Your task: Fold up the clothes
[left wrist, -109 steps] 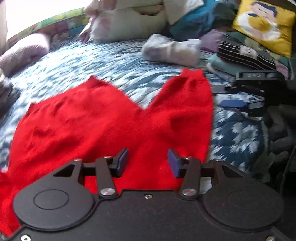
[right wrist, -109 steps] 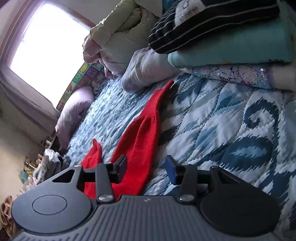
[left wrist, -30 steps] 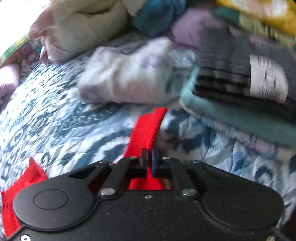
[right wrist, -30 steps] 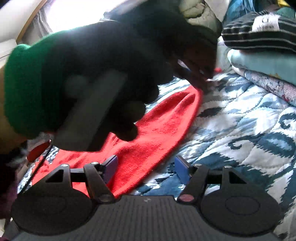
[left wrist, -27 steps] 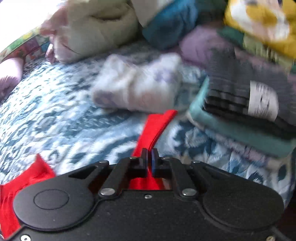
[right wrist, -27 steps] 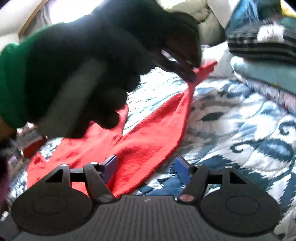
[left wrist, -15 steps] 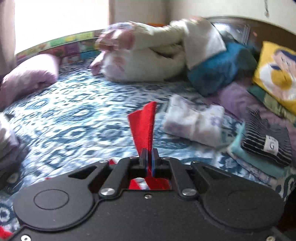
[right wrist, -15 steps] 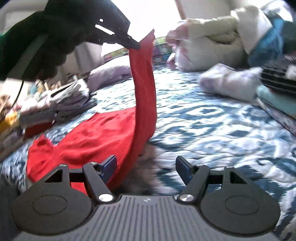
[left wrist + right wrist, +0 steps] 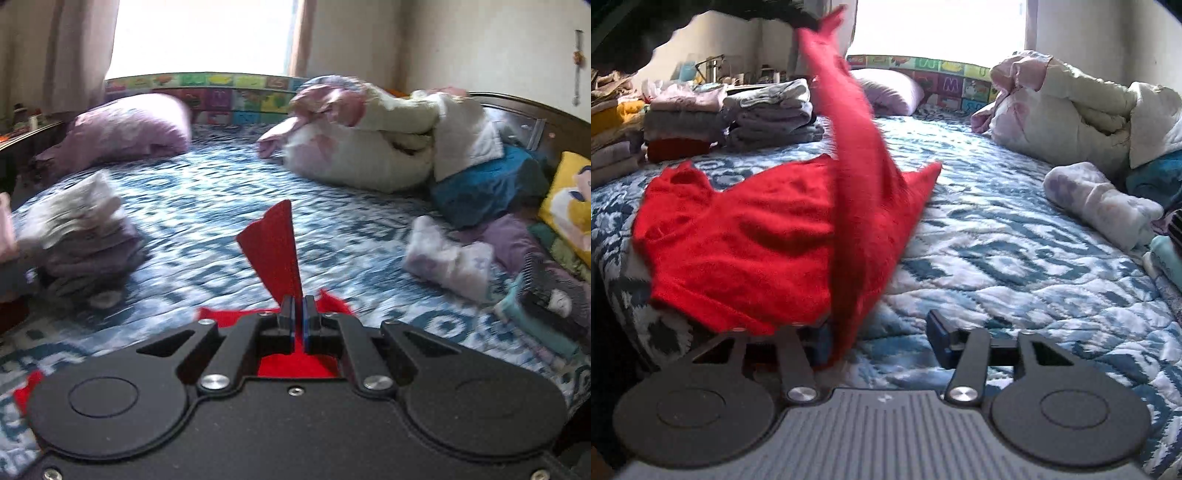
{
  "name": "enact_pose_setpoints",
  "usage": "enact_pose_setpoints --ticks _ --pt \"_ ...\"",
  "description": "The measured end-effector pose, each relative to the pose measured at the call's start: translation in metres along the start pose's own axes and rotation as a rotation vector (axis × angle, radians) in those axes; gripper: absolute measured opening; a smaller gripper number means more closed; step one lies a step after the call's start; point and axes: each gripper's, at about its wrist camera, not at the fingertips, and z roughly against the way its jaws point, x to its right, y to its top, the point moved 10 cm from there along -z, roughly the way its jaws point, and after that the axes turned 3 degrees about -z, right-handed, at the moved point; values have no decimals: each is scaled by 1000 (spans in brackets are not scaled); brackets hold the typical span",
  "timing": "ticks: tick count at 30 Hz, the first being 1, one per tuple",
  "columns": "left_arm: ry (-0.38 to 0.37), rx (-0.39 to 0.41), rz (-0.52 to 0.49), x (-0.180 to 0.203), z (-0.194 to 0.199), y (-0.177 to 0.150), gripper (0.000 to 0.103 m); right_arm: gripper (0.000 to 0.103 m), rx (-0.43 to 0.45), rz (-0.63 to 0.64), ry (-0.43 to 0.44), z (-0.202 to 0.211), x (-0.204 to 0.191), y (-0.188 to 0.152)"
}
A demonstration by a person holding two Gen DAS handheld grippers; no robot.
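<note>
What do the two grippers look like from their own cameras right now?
The left gripper has a matte black speckled body, round discs either side, silver pivot screws and blue-faced jaws. The right gripper has a ribbed grey centre plate, dark discs, silver screws and blue pads.

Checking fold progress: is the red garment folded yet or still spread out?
Not folded. The red garment lies mostly spread on the bed, one strip lifted, pinched in the shut left gripper.

The sweater (image 9: 746, 236) lies on the bedspread (image 9: 1015, 258), folded stacks (image 9: 772, 114) behind it, rolled cloth (image 9: 1100, 203) well to its right.
</note>
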Motion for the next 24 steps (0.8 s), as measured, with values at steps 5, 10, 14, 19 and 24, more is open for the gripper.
enact_pose_setpoints --ticks 5,10,14,19,24 --pt "39 -50 46 -44 -7 -32 2 39 28 117 -16 4 -19 0" --pt "60 -81 73 -66 -18 -55 2 31 20 190 -17 0 -34 -3" --pt "61 -85 63 -70 -22 -58 2 30 30 211 -11 3 -38 -2" --pt "41 -34 46 -68 -9 -49 2 30 53 233 15 11 -43 -1" --pt "76 -106 20 -75 -30 -77 2 30 81 243 66 22 -48 0"
